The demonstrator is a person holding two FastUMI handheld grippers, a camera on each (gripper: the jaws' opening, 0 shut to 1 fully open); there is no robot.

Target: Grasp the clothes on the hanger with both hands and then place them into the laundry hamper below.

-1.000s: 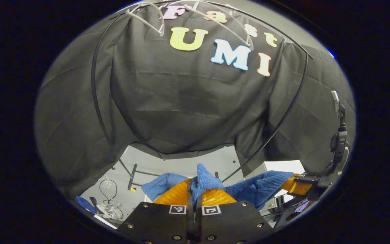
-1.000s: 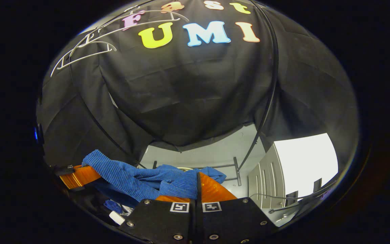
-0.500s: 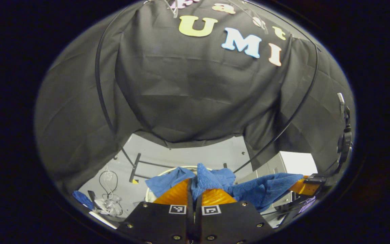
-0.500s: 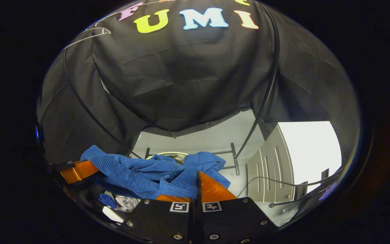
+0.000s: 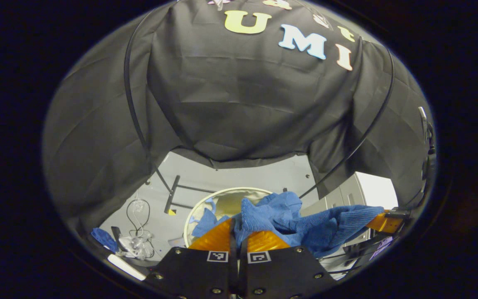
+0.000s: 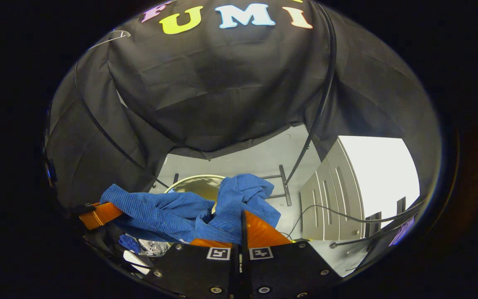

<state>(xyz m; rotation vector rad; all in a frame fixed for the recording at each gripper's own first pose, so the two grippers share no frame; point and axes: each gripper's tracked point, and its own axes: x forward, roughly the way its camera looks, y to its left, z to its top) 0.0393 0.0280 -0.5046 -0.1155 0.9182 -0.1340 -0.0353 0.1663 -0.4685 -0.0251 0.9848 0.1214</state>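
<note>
Hamper now in view w/ blue cloth inside; both tongs clamp blue garment above.

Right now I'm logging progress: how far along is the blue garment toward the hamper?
Done: the blue garment is off the hanger, both tongs shut on it, left tongs and right tongs. In hand: it is stretched between them above the round hamper on the floor, part hanging at the rim. Left: lower it in and let go.
</note>
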